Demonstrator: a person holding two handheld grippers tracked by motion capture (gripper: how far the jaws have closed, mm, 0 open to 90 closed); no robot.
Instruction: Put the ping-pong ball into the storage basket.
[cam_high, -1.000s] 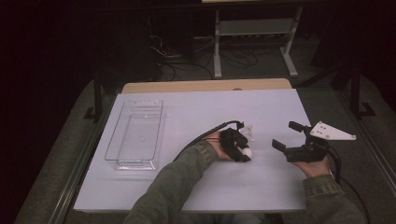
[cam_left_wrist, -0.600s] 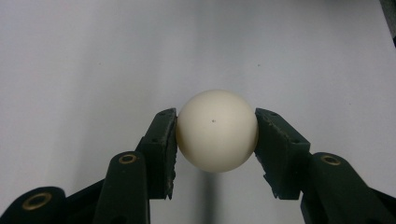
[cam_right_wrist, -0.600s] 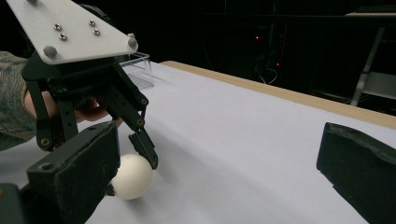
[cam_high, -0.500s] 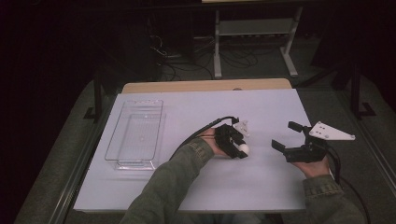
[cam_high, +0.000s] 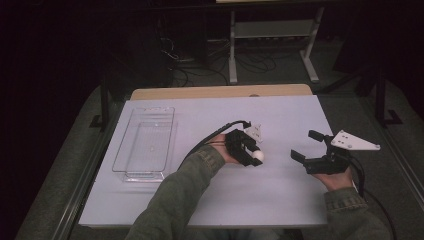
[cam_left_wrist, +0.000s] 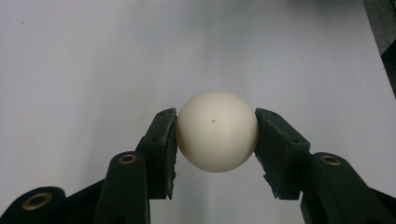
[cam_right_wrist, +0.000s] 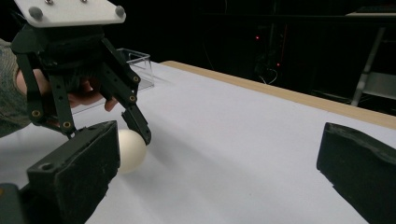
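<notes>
On my feed the ball (cam_left_wrist: 217, 131) at mid-frame looks like smooth, matt cream plastic with one dark speck. The left tool (cam_left_wrist: 216, 140) pinching it has matt black plastic arms, brass-coloured rivets and rough, ridged pads (cam_left_wrist: 166, 140). The counter (cam_high: 280, 112) wears a smooth, dull white sheet, with a bare wood edge along its top. At left the tray (cam_high: 144, 142) is clear, glossy plastic. My right tool (cam_high: 310, 147) carries a matt grey plate; the sleeves are green cloth.
</notes>
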